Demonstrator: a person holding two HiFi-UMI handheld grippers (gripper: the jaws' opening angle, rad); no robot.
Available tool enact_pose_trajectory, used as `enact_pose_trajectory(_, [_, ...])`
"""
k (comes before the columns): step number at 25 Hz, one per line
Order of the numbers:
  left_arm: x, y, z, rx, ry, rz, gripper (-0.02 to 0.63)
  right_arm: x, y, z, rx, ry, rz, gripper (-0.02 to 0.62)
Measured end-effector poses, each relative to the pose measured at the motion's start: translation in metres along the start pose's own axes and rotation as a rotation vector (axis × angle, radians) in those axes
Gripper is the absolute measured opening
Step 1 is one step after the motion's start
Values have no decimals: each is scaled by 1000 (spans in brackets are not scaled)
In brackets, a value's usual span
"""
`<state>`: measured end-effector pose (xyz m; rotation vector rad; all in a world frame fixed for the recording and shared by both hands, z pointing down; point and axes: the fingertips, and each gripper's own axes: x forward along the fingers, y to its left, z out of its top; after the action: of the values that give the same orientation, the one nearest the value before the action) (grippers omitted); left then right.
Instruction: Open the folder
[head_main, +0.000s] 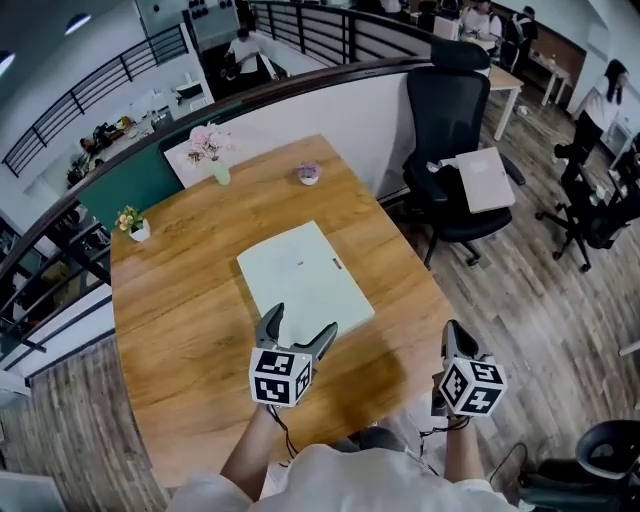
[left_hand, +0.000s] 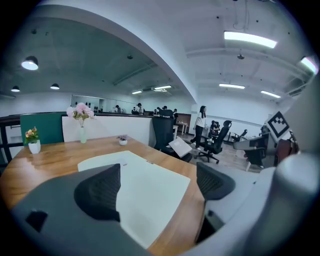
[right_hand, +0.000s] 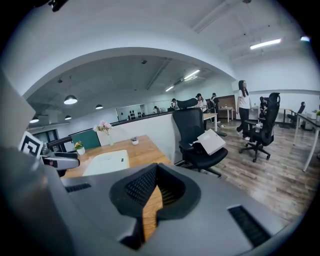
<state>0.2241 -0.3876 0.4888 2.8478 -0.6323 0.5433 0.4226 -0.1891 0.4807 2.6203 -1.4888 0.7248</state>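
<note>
- Your right gripper (head_main: 452, 335) sits by the near right corner of the light-brown wooden table (head_main: 190, 300). Its jaws are clenched together on nothing, well apart from the folder.
- Your left gripper (head_main: 300, 322) hangs at the folder's near edge. Its jaws are spread wide and nothing is gripped between its black ribbed pads (left_hand: 100, 192); whether it touches the cover cannot be told.
- The pale green flat rectangular folder (head_main: 305, 275) lies closed near the middle of the table, turned at an angle to the table's edges.
- Farther back stand a small white pot of yellow and pink flowers (head_main: 133, 224), a pale green vase of pink blossoms (head_main: 213, 152) and a little pot with a purple plant (head_main: 308, 174).
- Beyond the table's right side is a black office chair (head_main: 447, 110).
</note>
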Motion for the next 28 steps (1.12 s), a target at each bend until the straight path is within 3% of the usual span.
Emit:
enact_pose_trajectory(6, [24,-23,-21,115,147,-76,479,19,-12,-23,37,51,17,2])
enact_pose_trajectory(13, [52,-39,-51,304,315,-125,476,44,-19,-41,47,95,39,2])
enact_pose_trajectory(20, [78,-54,-68,445,447,-130,449,60,-24,-61,58,142,63,2])
enact_pose_trajectory(28, [104,-59,-77,614,539,-102,433,78,-29,-74,69,176,92,2])
